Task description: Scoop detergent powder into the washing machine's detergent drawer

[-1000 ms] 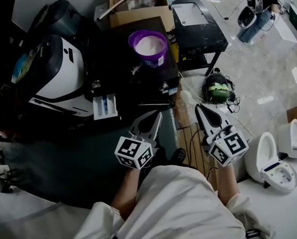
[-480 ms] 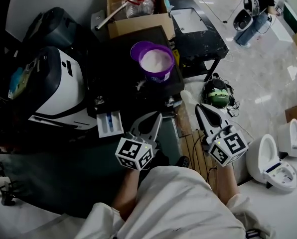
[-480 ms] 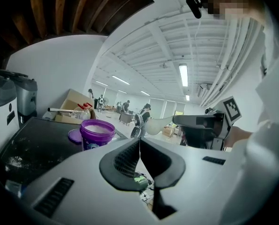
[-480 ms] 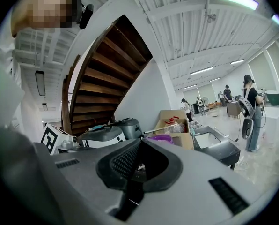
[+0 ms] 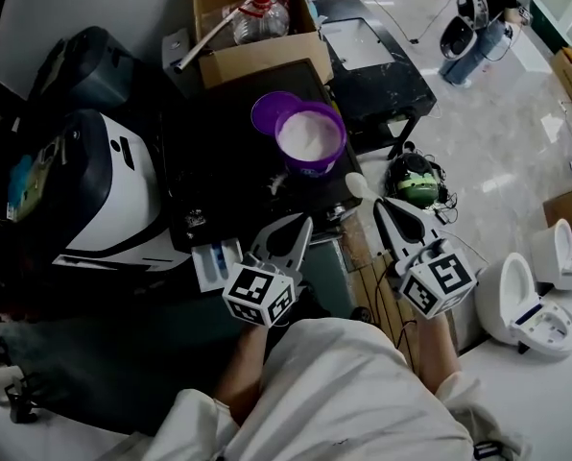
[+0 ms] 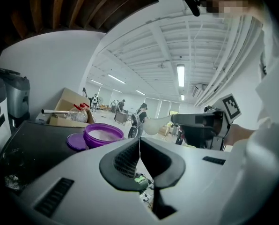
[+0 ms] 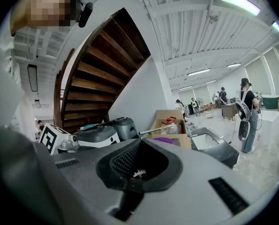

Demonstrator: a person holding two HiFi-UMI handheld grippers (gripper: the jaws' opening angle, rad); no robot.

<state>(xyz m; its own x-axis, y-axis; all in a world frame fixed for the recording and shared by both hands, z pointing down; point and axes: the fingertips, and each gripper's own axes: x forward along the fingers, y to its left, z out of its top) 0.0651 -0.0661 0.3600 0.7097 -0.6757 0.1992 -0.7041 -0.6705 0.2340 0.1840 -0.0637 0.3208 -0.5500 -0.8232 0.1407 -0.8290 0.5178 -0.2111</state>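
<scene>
Head view: you are holding both grippers low in front of you, just off the near edge of the black worktop (image 5: 219,152). Your right gripper (image 5: 387,211) is clamping the handle of the white scoop (image 5: 355,186), whose bowl is sticking out beyond the jaw tips, just off the worktop's right edge. Your left gripper (image 5: 297,230) is keeping its jaws pressed together on nothing; its own view is showing only a thin seam between them. The purple tub (image 5: 310,140) of white detergent powder is standing open near the worktop's right edge, with its purple lid (image 5: 265,113) lying just beside it toward the far side. The detergent drawer (image 5: 216,262) is standing pulled out at the worktop's near left corner, just left of your left gripper. A cardboard box (image 5: 262,54) holding a bottle (image 5: 254,19) is sitting beyond the worktop's far edge.
</scene>
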